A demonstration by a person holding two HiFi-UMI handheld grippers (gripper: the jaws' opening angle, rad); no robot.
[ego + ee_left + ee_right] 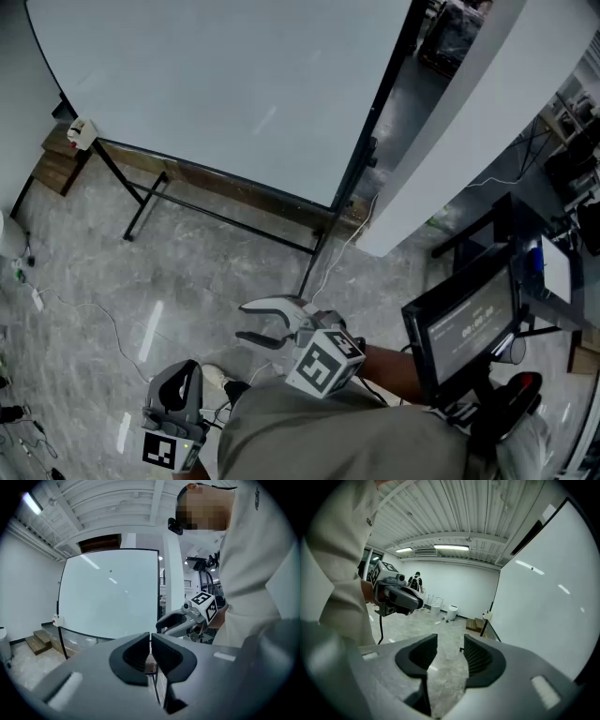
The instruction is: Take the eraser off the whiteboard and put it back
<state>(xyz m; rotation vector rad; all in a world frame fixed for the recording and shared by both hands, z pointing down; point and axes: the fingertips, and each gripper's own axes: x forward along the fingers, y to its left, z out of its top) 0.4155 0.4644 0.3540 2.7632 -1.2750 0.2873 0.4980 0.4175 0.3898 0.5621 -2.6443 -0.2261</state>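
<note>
Close to me, my left gripper (150, 644) is clenched with nothing between its jaws. My right gripper (246, 322) hangs released, jaws wide and empty, over the grey floor (187, 272). Well beyond both stands the whiteboard (225, 84), and the eraser (82, 132) sits at its lower left edge, apart from either gripper.

Eraser (82, 133): small white block with a red mark, sitting at the lower left corner of the board, against its dark frame.
Whiteboard (225, 84): large, blank, dark-framed, upright on black tubular legs on the floor.
</note>
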